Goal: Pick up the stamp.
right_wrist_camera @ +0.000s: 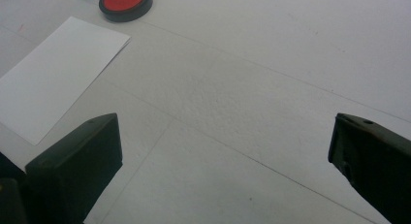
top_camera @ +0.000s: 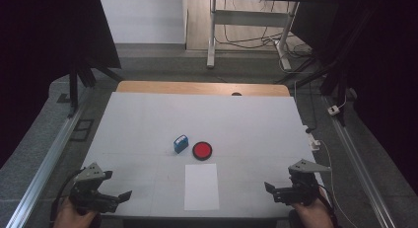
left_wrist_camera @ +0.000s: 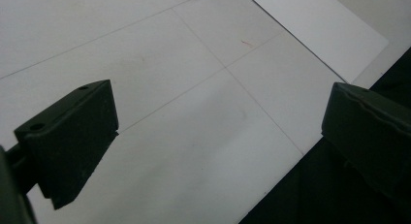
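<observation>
Grippers first: you're holding your left gripper [top_camera: 121, 196] over the near left corner of the table [top_camera: 138, 119], jaws sitting wide apart with nothing between them. Your right gripper [top_camera: 271, 188] is hovering at the near right edge, also spread wide and carrying nothing. Between them the white sheet of paper [top_camera: 201, 186] is lying flat near the front edge. Just beyond it the red ink pad [top_camera: 202, 150] is resting, with the blue stamp [top_camera: 181, 143] sitting just beside it on its left.
</observation>
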Tool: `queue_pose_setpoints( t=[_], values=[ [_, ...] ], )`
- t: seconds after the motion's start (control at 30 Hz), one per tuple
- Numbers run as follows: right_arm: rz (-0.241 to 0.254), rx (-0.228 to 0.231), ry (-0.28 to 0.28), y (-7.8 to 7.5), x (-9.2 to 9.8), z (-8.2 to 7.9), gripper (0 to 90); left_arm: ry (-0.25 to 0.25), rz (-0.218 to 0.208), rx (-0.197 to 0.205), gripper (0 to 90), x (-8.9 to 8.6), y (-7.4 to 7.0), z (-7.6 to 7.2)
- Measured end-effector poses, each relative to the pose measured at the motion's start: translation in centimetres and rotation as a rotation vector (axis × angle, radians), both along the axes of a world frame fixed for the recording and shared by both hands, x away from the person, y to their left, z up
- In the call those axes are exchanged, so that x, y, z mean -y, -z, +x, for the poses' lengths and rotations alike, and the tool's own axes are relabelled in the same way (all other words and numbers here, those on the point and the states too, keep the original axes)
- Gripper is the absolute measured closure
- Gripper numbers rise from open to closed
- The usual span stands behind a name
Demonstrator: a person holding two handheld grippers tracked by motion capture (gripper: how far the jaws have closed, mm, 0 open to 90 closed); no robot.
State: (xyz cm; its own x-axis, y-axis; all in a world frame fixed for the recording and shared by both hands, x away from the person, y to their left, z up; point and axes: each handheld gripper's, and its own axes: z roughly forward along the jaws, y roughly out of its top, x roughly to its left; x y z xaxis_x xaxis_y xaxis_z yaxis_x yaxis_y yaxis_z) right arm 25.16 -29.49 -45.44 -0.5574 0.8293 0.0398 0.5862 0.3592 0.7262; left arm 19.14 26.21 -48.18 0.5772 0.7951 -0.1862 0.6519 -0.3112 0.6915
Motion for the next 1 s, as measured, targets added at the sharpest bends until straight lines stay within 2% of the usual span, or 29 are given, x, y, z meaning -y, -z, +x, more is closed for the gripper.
queue_pose_setpoints(
  t=[0.3,0.77,1.0],
  values=[
    [-0.007,-0.003,-0.008,0.03,-0.13,-0.02,0.0,-0.006,-0.01,-0.004,0.2,-0.15,0.02,0.05],
    [-0.009,-0.009,-0.017,0.06,-0.18,0.02,0.0,-0.022,0.015,-0.013,0.0,0.06,0.03,0.13],
    [-0.016,-0.012,-0.019,0.05,-0.23,0.01,0.0,-0.026,0.01,-0.01,0.0,-0.03,-0.04,0.12]
  ],
)
